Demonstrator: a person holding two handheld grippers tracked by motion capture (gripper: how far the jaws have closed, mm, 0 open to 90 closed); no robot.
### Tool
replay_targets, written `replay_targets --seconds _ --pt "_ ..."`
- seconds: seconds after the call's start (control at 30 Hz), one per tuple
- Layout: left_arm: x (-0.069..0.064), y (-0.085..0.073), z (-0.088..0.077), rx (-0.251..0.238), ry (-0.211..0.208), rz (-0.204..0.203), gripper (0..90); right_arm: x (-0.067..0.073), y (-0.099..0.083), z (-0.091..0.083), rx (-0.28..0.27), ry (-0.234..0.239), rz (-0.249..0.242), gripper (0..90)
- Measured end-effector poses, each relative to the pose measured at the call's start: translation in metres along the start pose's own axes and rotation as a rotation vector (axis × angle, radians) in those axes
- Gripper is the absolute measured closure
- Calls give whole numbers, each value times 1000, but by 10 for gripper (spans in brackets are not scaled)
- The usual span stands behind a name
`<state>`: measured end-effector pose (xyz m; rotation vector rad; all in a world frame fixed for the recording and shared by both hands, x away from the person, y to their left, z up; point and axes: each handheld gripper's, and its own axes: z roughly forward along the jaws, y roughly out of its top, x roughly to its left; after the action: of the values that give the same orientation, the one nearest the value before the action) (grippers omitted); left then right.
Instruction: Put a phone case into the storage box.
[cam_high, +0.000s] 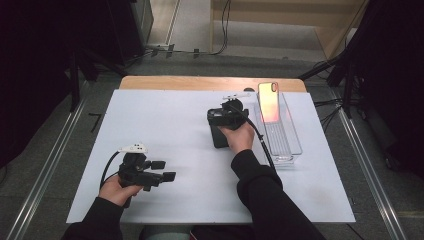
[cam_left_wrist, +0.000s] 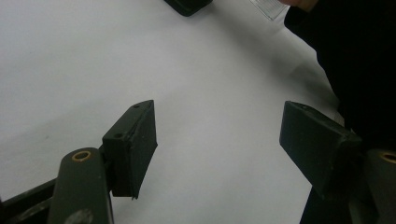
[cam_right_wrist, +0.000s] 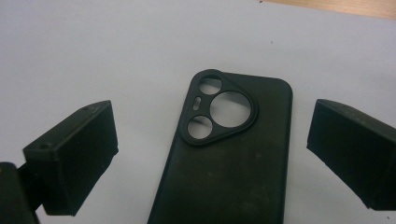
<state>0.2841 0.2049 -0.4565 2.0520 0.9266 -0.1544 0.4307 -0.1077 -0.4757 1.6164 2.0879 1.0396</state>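
Presently: clear tray (cam_high: 292, 150) holding upright phone (cam_high: 268, 102); black case (cam_right_wrist: 224, 158) lying flat on white tabletop (cam_high: 165, 120), unpinched between wide right claw (cam_right_wrist: 210, 144); left claw (cam_left_wrist: 217, 140) gaping wide, holding nothing.

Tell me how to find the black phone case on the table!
Look at the white table, right of its middle, beside the clear tray holding an orange-pink phone. The black phone case lies flat under the right gripper; it has three round camera holes.
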Motion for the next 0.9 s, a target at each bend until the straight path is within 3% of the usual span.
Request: replay_targets --seconds 0.6,0.9 --pt "0 0 0 0 -3 2 273 -1 -12 16 74 -22 6 3" --pt "0 0 0 2 -4 0 273 0 -23 23 67 -42 16 3"
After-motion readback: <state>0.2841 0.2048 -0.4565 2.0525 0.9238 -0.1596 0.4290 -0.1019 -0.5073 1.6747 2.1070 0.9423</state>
